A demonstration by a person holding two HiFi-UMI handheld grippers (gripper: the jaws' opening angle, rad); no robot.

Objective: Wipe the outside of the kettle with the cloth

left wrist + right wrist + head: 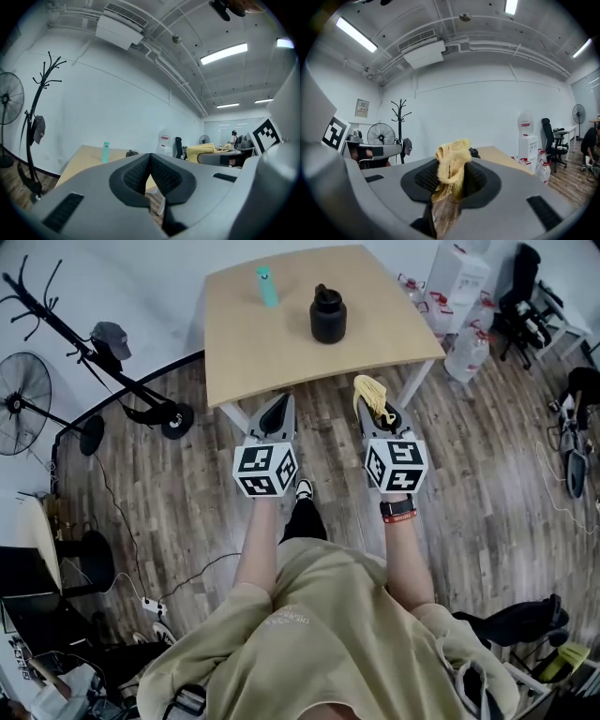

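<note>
Yellow cloth [451, 161] is pinched in right gripper [378, 407]; left gripper [150, 159] is closed, empty | kettle [328, 313] is stood on table [248, 348], well ahead | step: approach; cloth must be carried to kettle's side

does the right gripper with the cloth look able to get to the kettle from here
Probably yes, with a forward reach. The right gripper, shut on the yellow cloth, hangs short of the near edge of the table, and nothing stands between it and the black kettle.
</note>
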